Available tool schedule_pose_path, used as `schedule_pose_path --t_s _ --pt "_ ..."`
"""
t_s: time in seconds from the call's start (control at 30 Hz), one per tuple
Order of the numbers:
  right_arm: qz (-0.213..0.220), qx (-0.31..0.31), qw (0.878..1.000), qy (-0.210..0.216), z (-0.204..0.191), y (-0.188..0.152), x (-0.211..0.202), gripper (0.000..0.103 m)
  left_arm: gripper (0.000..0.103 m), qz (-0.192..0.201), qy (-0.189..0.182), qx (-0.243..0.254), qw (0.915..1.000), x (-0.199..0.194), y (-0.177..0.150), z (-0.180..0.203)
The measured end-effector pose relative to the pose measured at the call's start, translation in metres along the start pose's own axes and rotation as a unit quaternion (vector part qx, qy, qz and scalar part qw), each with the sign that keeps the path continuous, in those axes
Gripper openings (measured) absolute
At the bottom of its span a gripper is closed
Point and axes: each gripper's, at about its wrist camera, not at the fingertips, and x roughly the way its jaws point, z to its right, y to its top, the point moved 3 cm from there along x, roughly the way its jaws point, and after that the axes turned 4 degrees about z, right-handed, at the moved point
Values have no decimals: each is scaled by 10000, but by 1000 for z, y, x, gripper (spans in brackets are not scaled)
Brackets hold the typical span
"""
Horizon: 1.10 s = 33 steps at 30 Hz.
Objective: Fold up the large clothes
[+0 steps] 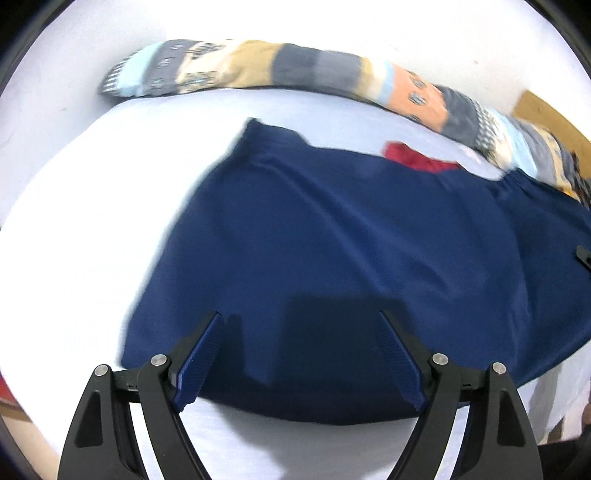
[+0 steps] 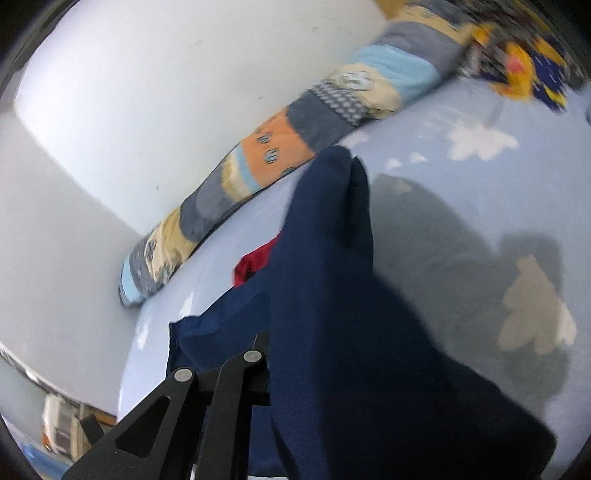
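A navy blue garment (image 1: 351,251) lies spread over a pale blue bed sheet (image 1: 155,155), filling the centre and right of the left wrist view, its near hem curving along the lower middle of the frame. The left gripper (image 1: 301,317) sits at the bottom centre, its two blue-padded fingers (image 1: 201,363) spread wide apart with the navy cloth lying flat between and beyond them; nothing is pinched in them. A scrap of red fabric (image 1: 419,157) peeks out at the garment's far edge, upper right of centre. Behind it a long patchwork bolster (image 1: 295,70) in grey, tan, light blue and orange runs across the top of the frame against a white wall (image 1: 332,22). In the right wrist view, a fold of the same navy garment (image 2: 351,295) rises from the lower centre up to a peak near the middle of the frame, draped over the right gripper (image 2: 266,354), hiding all but one black finger at lower left, so I cannot tell how its jaws stand. The sheet (image 2: 461,177) on the right of that frame shows white cloud shapes, and a bright yellow and blue patterned cloth (image 2: 524,70) sits blurred in the upper right corner.
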Motion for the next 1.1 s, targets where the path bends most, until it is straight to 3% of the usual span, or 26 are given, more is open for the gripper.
schedule_pose_path --t_s 0.23,0.3,0.43,0.57,0.7,0.8,0.87,0.97,1.1 --pt "-256 -921 9952 -192 -121 -38 39 17 83 588 327 -553 9962 -43 19 -71" --pt "-351 -1233 9917 -90 -156 -64 53 17 83 745 473 -677 9938 -55 22 -93" --pt "-706 -2280 9710 132 -227 -149 94 17 83 766 681 -995 9897 -63 17 -131" --pt "-1236 -2692 9549 -216 -228 -217 141 18 83 516 669 -1361 9871 -56 10 -156" --pt "-1137 -3013 9461 -335 -234 -220 140 18 83 400 536 -1556 9856 -54 10 -170" --pt "-1134 -3235 9385 -408 -242 -221 140 28 83 477 545 -1550 9853 -57 18 -177" --pt "-1264 -3506 9274 -327 -252 -231 139 49 83 536 519 -1626 9839 -57 20 -178" --pt "-1064 -4217 9001 -274 -267 -253 121 54 83 604 548 -1750 9812 -61 19 -185" --pt "-1354 -4585 8767 535 -269 -279 88 61 83 689 622 -1957 9763 -66 14 -194"
